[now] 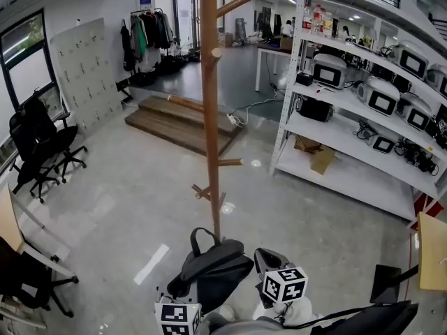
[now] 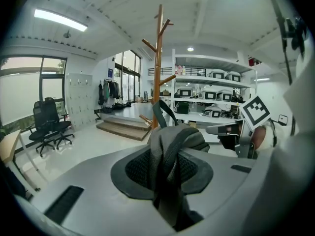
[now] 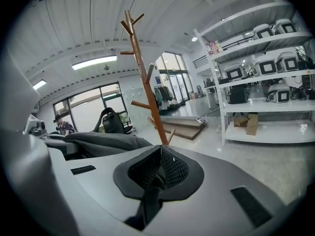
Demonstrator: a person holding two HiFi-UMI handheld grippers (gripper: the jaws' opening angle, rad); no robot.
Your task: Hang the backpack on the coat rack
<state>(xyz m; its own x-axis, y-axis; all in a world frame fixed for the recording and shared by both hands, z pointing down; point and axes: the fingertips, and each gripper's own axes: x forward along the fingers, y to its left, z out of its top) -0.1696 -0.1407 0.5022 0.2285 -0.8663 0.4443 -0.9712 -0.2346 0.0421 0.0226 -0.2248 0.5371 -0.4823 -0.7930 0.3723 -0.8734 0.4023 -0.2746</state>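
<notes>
at the foot of the wooden coat rack [image 1: 209, 117], low in the head view, we held the dark grey backpack [image 1: 218, 269] between both tools, close to the pole's base and over the pale floor [image 1: 126, 187]. our left tongs [image 2: 166, 170] were clamped on a bunched webbing strap [image 2: 170, 144] of the bag, the mesh pads pressing it from both sides. the bag's top handle loop [image 2: 163, 113] stood up just beyond them, in front of the rack. our right tongs [image 3: 158, 170] were closed on another dark strap [image 3: 149, 200], which ran out of the pads toward the camera. the bag's body lay to their left in that view. the bag hung on no peg yet, and the rack's lowest pegs [image 1: 229, 162] showed above it in the head view. right of the rack stood white shelving [image 1: 335, 176] loaded with boxy appliances. black office chairs [image 1: 42, 149] stood at the left. a low wooden platform [image 1: 178, 121] and a clothes rail [image 1: 147, 30] lay farther back.
</notes>
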